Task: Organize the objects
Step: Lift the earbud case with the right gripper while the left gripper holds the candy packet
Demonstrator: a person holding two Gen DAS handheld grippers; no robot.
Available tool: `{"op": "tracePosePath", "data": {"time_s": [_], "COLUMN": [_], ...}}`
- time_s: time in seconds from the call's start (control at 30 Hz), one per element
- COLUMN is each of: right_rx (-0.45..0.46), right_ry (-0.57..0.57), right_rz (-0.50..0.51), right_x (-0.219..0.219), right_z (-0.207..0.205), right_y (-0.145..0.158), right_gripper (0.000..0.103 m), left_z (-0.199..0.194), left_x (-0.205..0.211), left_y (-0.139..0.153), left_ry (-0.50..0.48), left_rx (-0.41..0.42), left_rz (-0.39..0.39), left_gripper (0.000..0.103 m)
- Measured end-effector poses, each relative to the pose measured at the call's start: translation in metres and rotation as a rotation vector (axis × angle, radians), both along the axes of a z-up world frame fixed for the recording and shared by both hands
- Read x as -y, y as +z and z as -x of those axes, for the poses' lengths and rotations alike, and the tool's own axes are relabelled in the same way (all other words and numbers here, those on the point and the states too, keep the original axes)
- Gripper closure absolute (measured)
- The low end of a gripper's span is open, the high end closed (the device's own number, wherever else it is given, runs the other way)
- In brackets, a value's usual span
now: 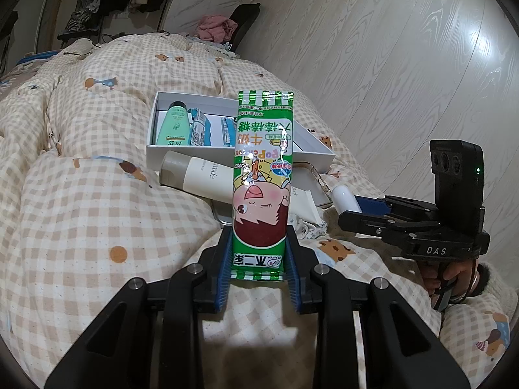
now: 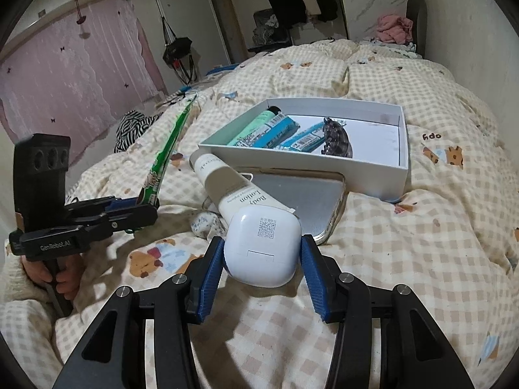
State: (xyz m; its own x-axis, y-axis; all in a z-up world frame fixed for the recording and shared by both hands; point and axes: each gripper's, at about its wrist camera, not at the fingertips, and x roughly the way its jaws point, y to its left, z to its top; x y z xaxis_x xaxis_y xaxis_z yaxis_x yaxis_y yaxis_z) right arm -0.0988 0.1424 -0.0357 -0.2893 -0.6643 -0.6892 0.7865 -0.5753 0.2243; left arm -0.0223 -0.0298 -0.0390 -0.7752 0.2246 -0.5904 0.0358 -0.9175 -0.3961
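Observation:
My left gripper (image 1: 259, 259) is shut on a green candy packet (image 1: 262, 175) and holds it upright above the checked quilt; the packet also shows edge-on in the right wrist view (image 2: 165, 152). My right gripper (image 2: 261, 257) is shut on a white earbud case (image 2: 262, 246) with a QR code, just above the quilt. A white box (image 2: 402, 168) lies ahead and holds a green tube (image 1: 172, 126), blue packets (image 2: 279, 129) and a dark hair clip (image 2: 337, 139). A body lotion tube (image 2: 233, 188) and a phone (image 2: 311, 201) lie in front of the box.
The quilt (image 2: 405, 259) is lumpy, with folds around the box. A small crumpled item (image 2: 204, 225) lies beside the lotion tube. Striped cloth (image 2: 133, 126) lies at the bed's left edge. Pink clothes (image 2: 394, 27) and a chair stand at the far end. Wood floor (image 1: 405, 64) is beside the bed.

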Motion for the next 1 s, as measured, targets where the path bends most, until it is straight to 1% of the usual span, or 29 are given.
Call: {"op": "tracePosePath", "data": {"time_s": [1.0], "right_rx": [0.018], "right_ry": [0.036], "right_rz": [0.081], "right_x": [-0.012], "right_z": [0.002], "right_y": [0.001], "right_gripper": [0.056], "left_z": [0.000], "left_x": [0.000], "left_y": [0.000], "left_ry": [-0.001], "left_rx": [-0.003], "left_rz": [-0.002], "left_gripper": [0.072]}}
